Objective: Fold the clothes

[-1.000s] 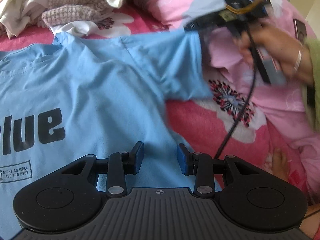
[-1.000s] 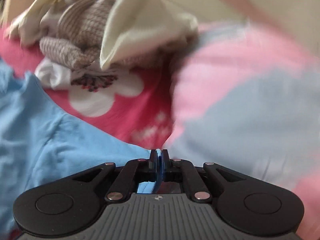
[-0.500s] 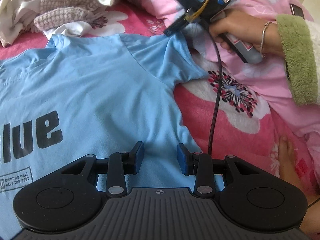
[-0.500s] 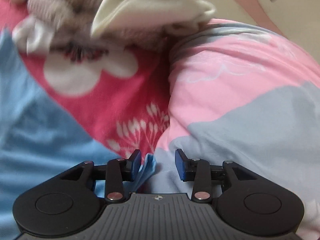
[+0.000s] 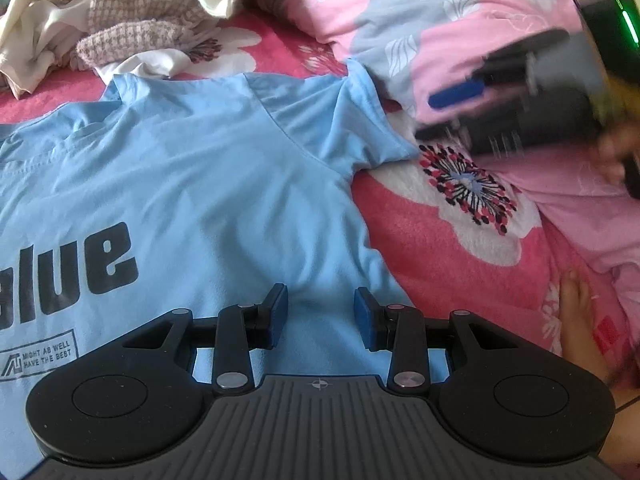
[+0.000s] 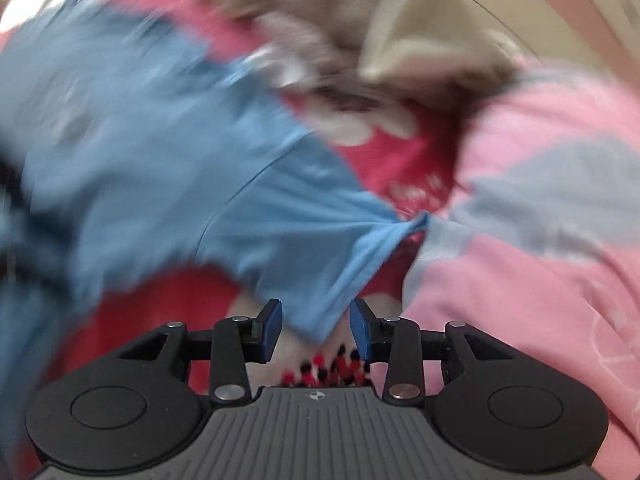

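A heap of unfolded clothes [image 5: 132, 20], cream and checked knit, crowds the far edge of the bed beyond the collar of the light blue T-shirt [image 5: 192, 184]. A pink and grey quilt [image 5: 420, 20] bunches up along the sleeve side, touching the sleeve's tip. The shirt lies print-up on a red flowered blanket [image 5: 440, 256]. A bare foot [image 5: 576, 312] rests on the blanket near the hem side. Open blanket shows between the shirt's side seam and the quilt. The left gripper [image 5: 320, 312] hovers over the lower body of the shirt, fingers spread, pinching nothing. The right gripper [image 6: 316, 328], blurred, has its fingers spread just at the sleeve's hem, not pressing it.
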Available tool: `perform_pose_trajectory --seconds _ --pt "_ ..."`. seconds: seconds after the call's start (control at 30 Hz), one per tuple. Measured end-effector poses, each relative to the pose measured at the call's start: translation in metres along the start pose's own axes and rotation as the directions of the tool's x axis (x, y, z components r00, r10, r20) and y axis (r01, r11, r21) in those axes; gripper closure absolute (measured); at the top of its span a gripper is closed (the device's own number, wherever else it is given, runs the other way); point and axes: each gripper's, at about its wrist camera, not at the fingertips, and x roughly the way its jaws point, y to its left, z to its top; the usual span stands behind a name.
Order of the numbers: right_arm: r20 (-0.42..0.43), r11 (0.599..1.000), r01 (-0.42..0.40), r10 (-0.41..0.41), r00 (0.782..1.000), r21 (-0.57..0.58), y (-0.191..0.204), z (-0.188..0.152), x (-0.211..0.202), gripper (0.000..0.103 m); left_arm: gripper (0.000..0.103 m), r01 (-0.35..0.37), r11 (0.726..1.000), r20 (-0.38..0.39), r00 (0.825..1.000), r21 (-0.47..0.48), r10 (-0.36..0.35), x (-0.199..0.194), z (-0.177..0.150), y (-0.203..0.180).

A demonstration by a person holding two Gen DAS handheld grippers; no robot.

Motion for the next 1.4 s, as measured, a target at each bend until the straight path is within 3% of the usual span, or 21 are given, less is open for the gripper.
perform_pose_trajectory --seconds 0.07,0.13,0.23,0.37,0.43,0.47,0.5,0.63,0.67,0.8,1.07,1.2,1.4 --pt "0.002 0.983 0.034 -0.034 0.999 -0.180 0.024 -0.011 0.006 0.064 0.067 -0.001 1.000 -0.001 1.000 0.001 0.001 -0.001 -0.001 0.000" --pt "0.026 0.931 0.081 -0.077 0.997 -0.355 0.044 -0.019 0.013 0.064 0.067 -0.001 1.000 -0.004 1.000 0.001 0.001 -0.001 -0.001 0.001" --pt "0.053 0.859 0.129 -0.119 0.991 -0.495 0.062 -0.029 0.024 0.064 0.067 0.002 1.000 -0.006 1.000 -0.001 -0.002 0.000 0.000 0.002" --pt "0.060 0.816 0.149 -0.140 0.988 -0.559 0.067 -0.027 0.039 0.065 0.067 0.008 1.000 -0.003 1.000 -0.006 -0.008 0.001 0.000 0.004" --pt "0.056 0.813 0.146 -0.140 0.989 -0.563 0.065 -0.024 0.044 0.065 0.067 0.010 1.000 -0.002 1.000 -0.008 -0.010 0.003 0.000 0.004" --pt "0.052 0.818 0.143 -0.137 0.989 -0.557 0.065 -0.023 0.047 0.072 0.067 0.011 1.000 -0.002 1.000 -0.008 -0.011 0.003 0.001 0.004" --pt "0.043 0.816 0.139 -0.139 0.989 -0.561 0.065 -0.024 0.048 0.097 0.067 0.011 1.000 -0.002 1.000 -0.006 -0.012 0.004 0.001 0.004" --pt "0.014 0.813 0.124 -0.141 0.990 -0.569 0.067 -0.026 0.044 0.099 0.067 0.013 1.000 -0.001 1.000 -0.004 -0.013 0.004 0.001 0.005" --pt "0.008 0.815 0.119 -0.139 0.990 -0.567 0.068 -0.027 0.041 0.099 0.067 0.014 1.000 0.000 1.000 -0.003 -0.014 0.003 0.001 0.005" --pt "-0.036 0.883 0.069 -0.096 0.995 -0.464 0.061 -0.025 0.023 0.099 0.067 0.018 1.000 -0.001 1.000 -0.012 -0.018 0.003 0.001 0.007" --pt "-0.098 0.965 0.007 -0.034 0.995 -0.264 0.047 -0.024 0.031 0.099 0.067 0.020 1.000 -0.001 1.000 -0.018 -0.020 0.002 0.000 0.009" --pt "-0.093 0.974 0.008 -0.030 0.995 -0.226 0.037 -0.018 0.014 0.072 0.067 0.023 1.000 -0.003 1.000 -0.017 -0.023 0.002 0.001 0.009" --pt "-0.015 1.000 -0.006 0.006 1.000 -0.011 0.002 0.002 -0.023 0.072 0.067 0.032 0.999 -0.002 0.999 -0.020 -0.032 0.002 0.001 0.010"
